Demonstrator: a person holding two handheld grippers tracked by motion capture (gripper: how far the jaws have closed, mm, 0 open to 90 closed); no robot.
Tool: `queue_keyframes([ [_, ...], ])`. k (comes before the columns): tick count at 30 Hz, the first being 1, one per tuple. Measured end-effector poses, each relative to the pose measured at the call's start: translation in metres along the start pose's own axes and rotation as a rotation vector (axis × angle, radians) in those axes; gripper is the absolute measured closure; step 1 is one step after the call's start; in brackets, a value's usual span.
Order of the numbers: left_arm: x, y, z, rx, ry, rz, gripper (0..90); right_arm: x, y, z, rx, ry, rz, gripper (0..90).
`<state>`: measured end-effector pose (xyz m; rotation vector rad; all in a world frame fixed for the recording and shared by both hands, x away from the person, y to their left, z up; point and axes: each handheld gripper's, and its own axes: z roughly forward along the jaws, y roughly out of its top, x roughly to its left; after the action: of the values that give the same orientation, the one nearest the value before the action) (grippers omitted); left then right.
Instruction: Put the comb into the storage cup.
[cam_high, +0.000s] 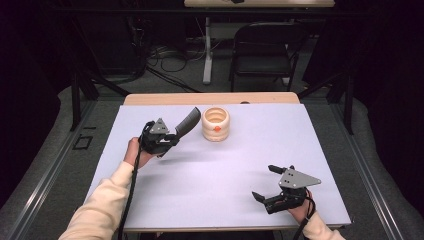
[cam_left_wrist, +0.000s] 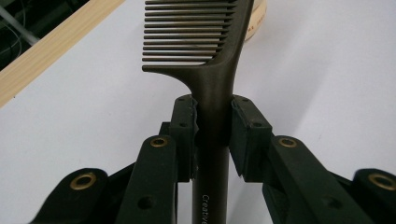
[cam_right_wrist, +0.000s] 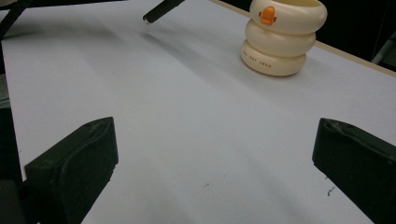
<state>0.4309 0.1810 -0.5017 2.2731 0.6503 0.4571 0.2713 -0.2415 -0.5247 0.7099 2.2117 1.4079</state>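
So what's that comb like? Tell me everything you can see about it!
The comb is dark brown and looks like plastic, with a long straight handle and a row of even teeth down one side. Small pale letters run along the handle. The left gripper is shut on the handle, holding the comb above the table, tilted up toward the cream ringed cup.

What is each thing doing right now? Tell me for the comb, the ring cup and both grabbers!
Comb: held by its handle, lifted off the table.
Ring-shaped cup: upright, open top, standing alone.
Left gripper: shut on the comb.
Right gripper: open, holding nothing.
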Motion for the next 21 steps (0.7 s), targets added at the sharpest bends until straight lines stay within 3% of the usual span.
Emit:
queue_keyframes([
  [9, 0.001, 0.0011, 0.0046, 0.004, 0.016, -0.013, 72.6, -0.0003, -0.0001, 0.0003, 0.002, 0.002, -0.001, 0.0],
  [21, 0.0017, 0.0067, 0.0074, -0.03, 0.042, -0.033, 72.6, -0.0006, -0.0001, 0.0001, 0.0, -0.007, 0.007, 0.0],
])
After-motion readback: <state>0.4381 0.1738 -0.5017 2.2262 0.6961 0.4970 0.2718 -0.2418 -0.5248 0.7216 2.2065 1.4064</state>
